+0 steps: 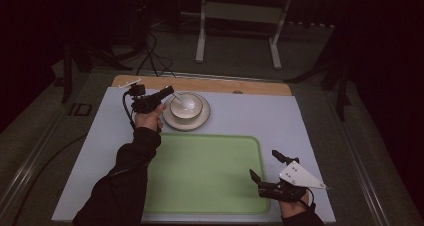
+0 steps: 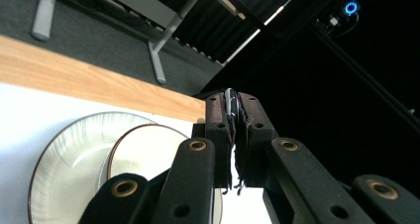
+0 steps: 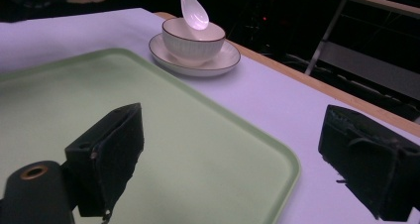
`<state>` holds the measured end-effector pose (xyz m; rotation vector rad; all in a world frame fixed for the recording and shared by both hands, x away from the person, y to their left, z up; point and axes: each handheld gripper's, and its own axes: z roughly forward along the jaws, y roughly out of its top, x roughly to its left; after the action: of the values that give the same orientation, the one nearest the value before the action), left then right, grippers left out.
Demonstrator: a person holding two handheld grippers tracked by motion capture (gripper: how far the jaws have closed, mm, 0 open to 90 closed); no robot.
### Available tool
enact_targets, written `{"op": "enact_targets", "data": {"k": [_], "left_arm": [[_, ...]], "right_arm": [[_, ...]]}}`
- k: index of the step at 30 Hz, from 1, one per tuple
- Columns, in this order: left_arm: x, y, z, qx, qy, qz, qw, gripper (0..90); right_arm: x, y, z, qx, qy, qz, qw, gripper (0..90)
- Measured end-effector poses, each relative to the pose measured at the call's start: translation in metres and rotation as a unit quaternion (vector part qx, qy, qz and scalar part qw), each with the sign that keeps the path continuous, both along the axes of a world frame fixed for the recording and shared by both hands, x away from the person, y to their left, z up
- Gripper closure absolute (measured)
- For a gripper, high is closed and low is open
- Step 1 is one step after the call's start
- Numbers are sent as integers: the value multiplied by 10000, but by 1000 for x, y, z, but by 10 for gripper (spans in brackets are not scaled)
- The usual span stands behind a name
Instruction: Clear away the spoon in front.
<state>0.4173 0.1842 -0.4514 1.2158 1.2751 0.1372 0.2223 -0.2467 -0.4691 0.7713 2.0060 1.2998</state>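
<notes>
The left gripper (image 1: 167, 91), held up at the far left of the table (image 1: 300, 121), had its jaws clamped on the handle of a white spoon (image 3: 192, 12), whose scoop hung over the mouth of a white bowl (image 3: 192, 41). The bowl sat on a saucer (image 3: 225, 59) near the table's wooden far edge, just beyond a green tray (image 1: 205, 171). The right gripper (image 1: 264, 166) rested at the tray's near right corner, its jaws spread wide apart with nothing between them.
</notes>
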Motion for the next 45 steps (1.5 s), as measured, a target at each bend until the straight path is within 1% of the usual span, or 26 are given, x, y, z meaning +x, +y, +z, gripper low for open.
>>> {"op": "enact_targets", "data": {"k": [5, 6, 7, 8, 13, 14, 15, 16, 17, 18, 19, 21, 24, 30, 31, 32, 33, 35, 37, 38, 40, 41, 42, 43, 44, 45], "left_arm": [[-6, 3, 14, 117, -78, -96, 9999, 851], [-8, 5, 20, 137, -104, -186, 9997, 851], [-8, 5, 20, 137, -104, -186, 9997, 851], [-11, 7, 26, 213, -109, -269, 9994, 851], [-15, 9, 37, 346, -163, -463, 9982, 851], [-17, 9, 42, 418, -168, -669, 9967, 851], [-17, 9, 42, 418, -168, -669, 9967, 851], [-19, 8, 47, 509, -185, -838, 9950, 851], [-19, 8, 47, 509, -185, -838, 9950, 851], [-21, 7, 49, 569, -206, -922, 9939, 851], [-23, 5, 53, 650, -222, -1086, 9917, 851], [-25, 4, 55, 674, -237, -1125, 9911, 851], [-31, 2, 62, 734, -299, -1343, 9878, 851], [-42, -1, 73, 973, -406, -1746, 9790, 850], [-43, -2, 74, 1001, -404, -1841, 9770, 851], [-46, -5, 74, 1135, -402, -1966, 9731, 851], [-46, -5, 74, 1135, -402, -1966, 9731, 850], [-47, -8, 73, 1184, -363, -2133, 9691, 850], [-48, -14, 68, 1318, -296, -2378, 9619, 851], [-48, -14, 68, 1318, -296, -2378, 9619, 851], [-50, -18, 63, 1397, -229, -2596, 9553, 850], [-50, -18, 63, 1397, -229, -2596, 9553, 850], [-51, -21, 60, 1420, -205, -2734, 9512, 850], [-51, -21, 60, 1420, -205, -2734, 9512, 850], [-52, -23, 58, 1449, -169, -2787, 9492, 850], [-54, -26, 54, 1484, -147, -2893, 9456, 850]], "right_arm": [[0, 1, 0, -26, -8, -3, 10000, 104], [0, 1, 0, -33, -8, -6, 10000, 104], [0, 1, 0, -30, -7, -7, 10000, 104], [0, 1, 0, -29, -5, -5, 10000, 104], [0, 2, 0, -47, 0, -1, 10000, 104], [0, 2, 0, -51, 5, 4, 10000, 104], [0, 2, 0, -51, 5, 4, 10000, 104], [0, 2, 0, -51, 6, 4, 10000, 104], [0, 2, -1, -55, 9, 1, 10000, 104], [0, 2, -1, -56, 8, 0, 10000, 104], [1, 2, -1, -55, 16, -1, 10000, 104], [1, 2, -1, -61, 18, -4, 10000, 104], [0, 2, 0, -65, -1, -6, 10000, 104], [0, 2, 0, -65, -3, -7, 10000, 104], [0, 2, 0, -68, 0, 7, 10000, 104], [0, 3, 0, -74, -3, 9, 10000, 104], [0, 3, 0, -74, -3, 9, 10000, 104], [0, 3, -1, -84, 8, 9, 10000, 104], [1, 3, -1, -86, 13, 14, 10000, 104], [1, 3, -1, -85, 13, 8, 10000, 104], [1, 3, -1, -80, 14, 21, 10000, 104], [1, 3, -1, -80, 12, 15, 10000, 104], [1, 3, -1, -77, 17, 17, 10000, 104], [1, 3, -1, -77, 17, 17, 10000, 104], [1, 3, -1, -73, 17, 19, 10000, 104], [1, 3, -1, -87, 11, 17, 10000, 104]]}}
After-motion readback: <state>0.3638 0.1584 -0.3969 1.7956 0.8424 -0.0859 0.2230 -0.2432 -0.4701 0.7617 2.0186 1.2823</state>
